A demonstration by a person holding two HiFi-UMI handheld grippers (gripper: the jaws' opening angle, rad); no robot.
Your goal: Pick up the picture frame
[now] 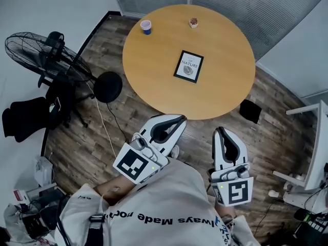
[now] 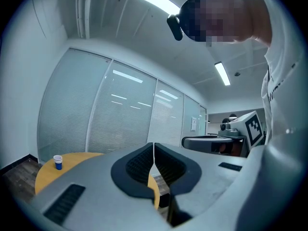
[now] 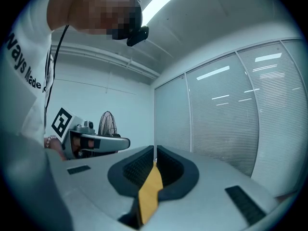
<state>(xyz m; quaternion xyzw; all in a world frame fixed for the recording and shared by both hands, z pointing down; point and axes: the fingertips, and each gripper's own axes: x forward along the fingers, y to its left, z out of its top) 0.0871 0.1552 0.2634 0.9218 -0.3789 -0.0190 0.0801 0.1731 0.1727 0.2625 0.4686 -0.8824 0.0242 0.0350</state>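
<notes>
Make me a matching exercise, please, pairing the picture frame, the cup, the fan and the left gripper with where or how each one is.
Things:
1. picture frame
2. blue and white cup
3. fan
4. left gripper

Places or states:
A. on the floor, left of the table
B. jaws shut, held short of the table's near edge
C. lying flat near the middle of the table
D. standing near the table's far left edge

Pairs: 1-C, 2-D, 3-A, 4-B
</notes>
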